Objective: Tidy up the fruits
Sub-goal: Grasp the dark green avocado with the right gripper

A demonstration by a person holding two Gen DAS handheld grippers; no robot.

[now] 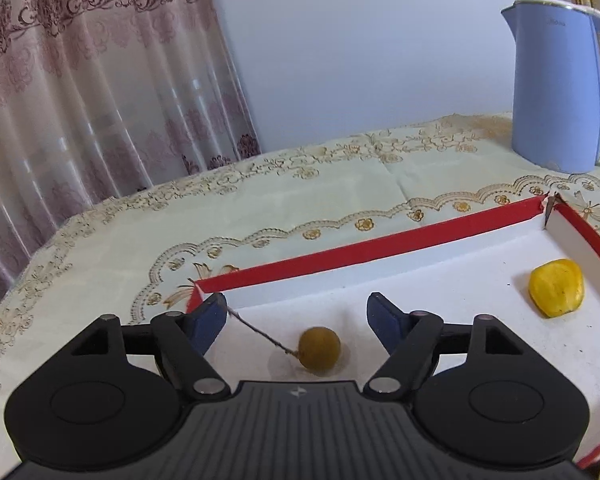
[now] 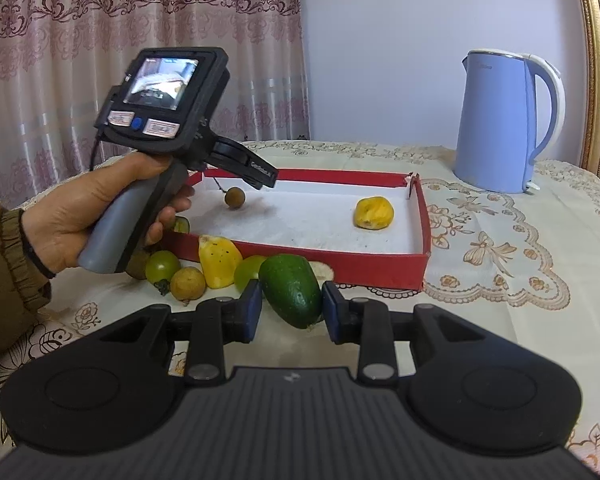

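Note:
A red box with a white floor [image 1: 340, 252] [image 2: 380, 264] lies on the table. In it lie a small brown round fruit with a thin stem [image 1: 319, 350] [image 2: 235, 197] and a yellow fruit piece [image 1: 556, 287] [image 2: 373, 213]. My left gripper [image 1: 296, 320] is open above the box, the brown fruit between and below its fingers. In the right wrist view the left gripper [image 2: 260, 176] is held by a hand. My right gripper [image 2: 288, 312] is open, its pads on either side of a green avocado-like fruit [image 2: 292, 294] lying in front of the box.
More fruit lies by the box's front left: a yellow piece [image 2: 219, 260], a green tomato [image 2: 163, 267], a brown round fruit [image 2: 188, 283] and a pale green one [image 2: 249, 270]. A blue kettle [image 2: 496, 120] [image 1: 556, 88] stands at the back right. A curtain hangs on the left.

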